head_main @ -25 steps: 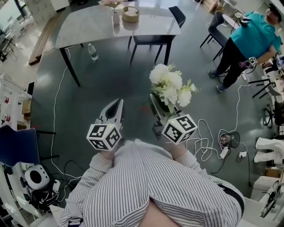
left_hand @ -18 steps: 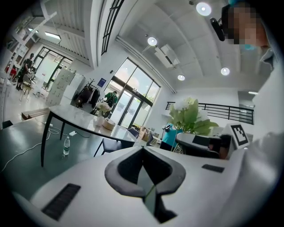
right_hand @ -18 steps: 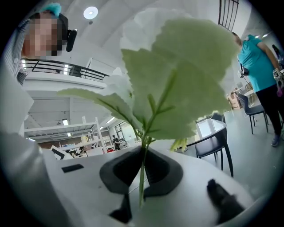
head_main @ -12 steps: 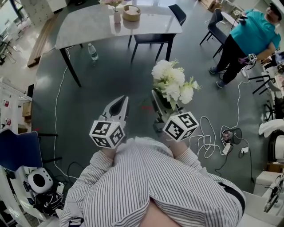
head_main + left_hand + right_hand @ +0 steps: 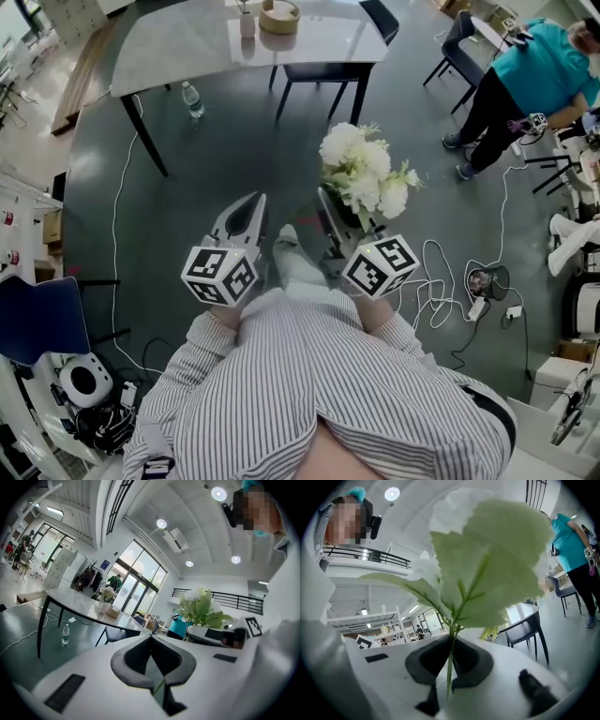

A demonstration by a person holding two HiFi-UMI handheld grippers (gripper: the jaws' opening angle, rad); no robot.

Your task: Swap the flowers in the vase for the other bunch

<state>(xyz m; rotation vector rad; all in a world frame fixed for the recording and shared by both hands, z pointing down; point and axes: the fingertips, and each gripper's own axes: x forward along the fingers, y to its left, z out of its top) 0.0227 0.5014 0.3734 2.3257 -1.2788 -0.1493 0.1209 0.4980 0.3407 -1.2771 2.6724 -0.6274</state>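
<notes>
Over open floor [image 5: 220,155], left hand-held gripper [image 5: 254,199] closed empty, right hand-held gripper [image 5: 324,195] clasping flowers [image 5: 361,176].

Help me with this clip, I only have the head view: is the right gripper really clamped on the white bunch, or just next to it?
Observer: Clamped. In the right gripper view, the right gripper has its jaws closed on a thin green stem of the white bunch.
Operator: And the other one?
Observer: The left gripper view shows the left gripper with its jaws together and nothing between them.
Operator: Anything cut off at my top edge?
Observer: Yes. In the left gripper view the vase holds pale flowers, which your view crops away.
</notes>
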